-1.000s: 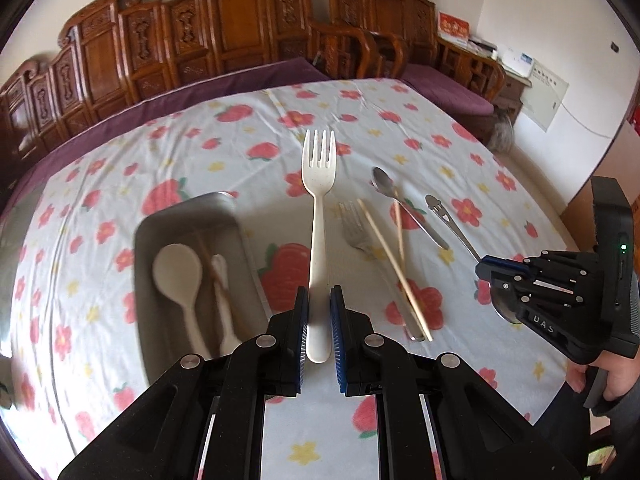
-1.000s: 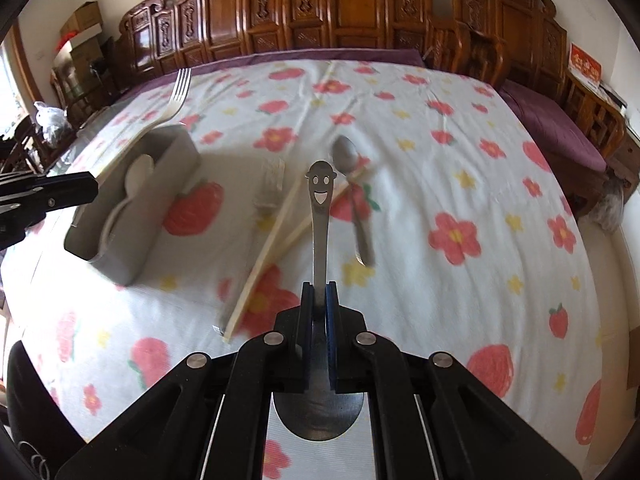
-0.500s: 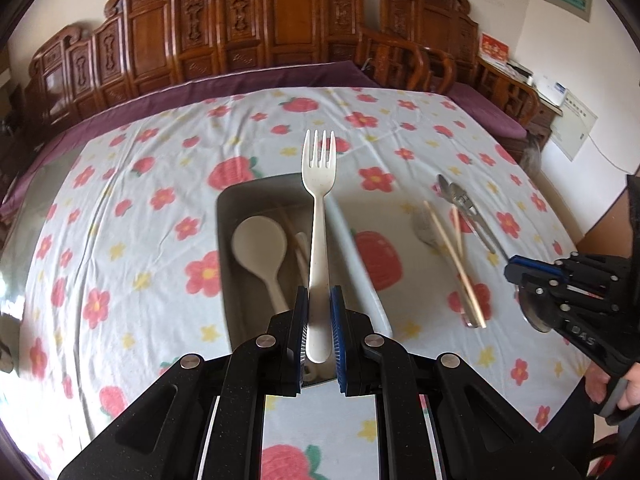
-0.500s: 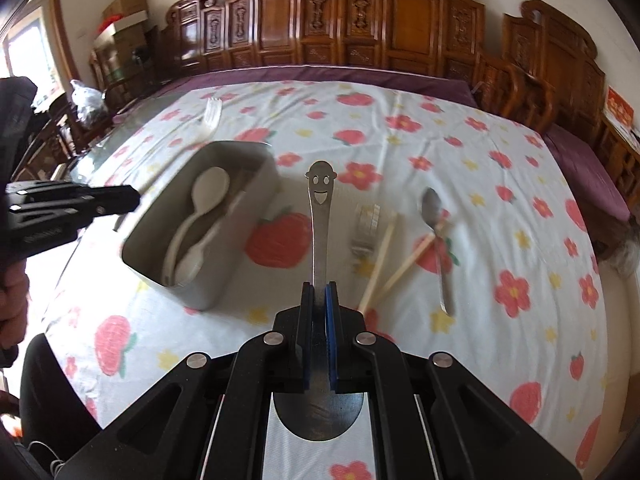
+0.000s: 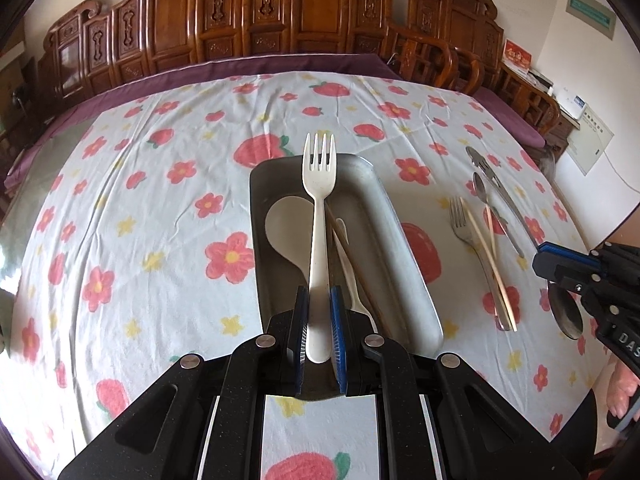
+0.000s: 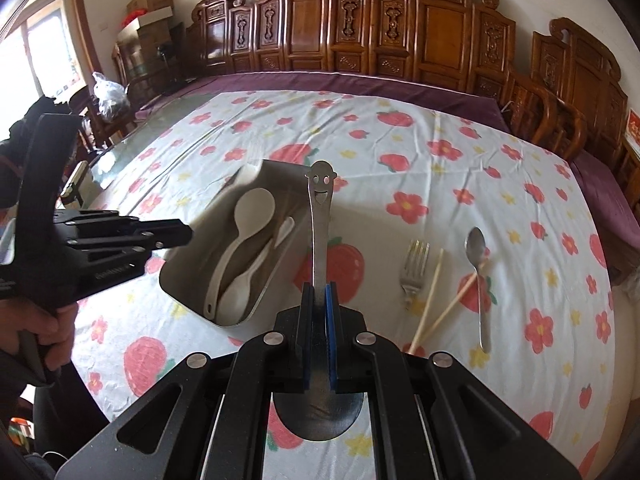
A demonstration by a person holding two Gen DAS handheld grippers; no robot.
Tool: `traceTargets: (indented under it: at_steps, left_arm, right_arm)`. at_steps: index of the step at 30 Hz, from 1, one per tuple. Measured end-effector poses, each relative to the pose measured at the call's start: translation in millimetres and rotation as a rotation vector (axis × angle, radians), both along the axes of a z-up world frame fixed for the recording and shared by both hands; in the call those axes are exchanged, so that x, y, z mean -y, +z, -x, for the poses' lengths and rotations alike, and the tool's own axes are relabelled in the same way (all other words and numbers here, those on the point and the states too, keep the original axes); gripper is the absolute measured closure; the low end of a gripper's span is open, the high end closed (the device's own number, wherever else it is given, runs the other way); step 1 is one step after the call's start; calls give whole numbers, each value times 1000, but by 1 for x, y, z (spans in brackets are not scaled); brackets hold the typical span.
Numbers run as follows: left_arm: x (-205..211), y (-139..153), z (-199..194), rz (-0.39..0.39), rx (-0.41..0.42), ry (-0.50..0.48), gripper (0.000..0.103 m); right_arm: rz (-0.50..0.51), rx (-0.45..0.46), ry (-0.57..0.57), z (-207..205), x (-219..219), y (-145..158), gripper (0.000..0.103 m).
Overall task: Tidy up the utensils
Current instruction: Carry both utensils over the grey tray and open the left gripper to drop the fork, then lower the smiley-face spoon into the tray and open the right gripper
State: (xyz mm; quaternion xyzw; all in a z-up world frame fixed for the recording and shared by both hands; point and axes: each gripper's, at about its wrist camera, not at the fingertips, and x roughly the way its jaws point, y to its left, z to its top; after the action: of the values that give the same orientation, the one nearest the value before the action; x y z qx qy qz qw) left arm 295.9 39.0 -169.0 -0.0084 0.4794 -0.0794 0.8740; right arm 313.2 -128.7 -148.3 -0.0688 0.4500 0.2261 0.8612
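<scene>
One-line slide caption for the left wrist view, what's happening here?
Left gripper shut on a white plastic fork, poised above the metal tray holding white spoons.

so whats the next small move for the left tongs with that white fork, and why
Probably lower the left tongs toward the tray and let go. They are shut on the white fork, which hangs over the grey tray where a white spoon already lies. A metal fork, chopsticks and a metal spoon lie on the cloth.
</scene>
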Motion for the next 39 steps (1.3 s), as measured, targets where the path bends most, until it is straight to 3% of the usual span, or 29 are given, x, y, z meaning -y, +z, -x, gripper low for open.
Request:
traceTargets:
  at_steps: [11,26,39]
  left_arm:
    - [-4,-5,-9,19,-1,12,92]
    - [-43,20,12,13,50,47,92]
    - [-67,28,21,13,74,74,92]
  right_arm:
    - [-6,-6,34,-6,-22,3,96]
    - [-73,-72,82,-34,-81,-12,96]
    - [-153,-151,5,-61,-113,-31,96]
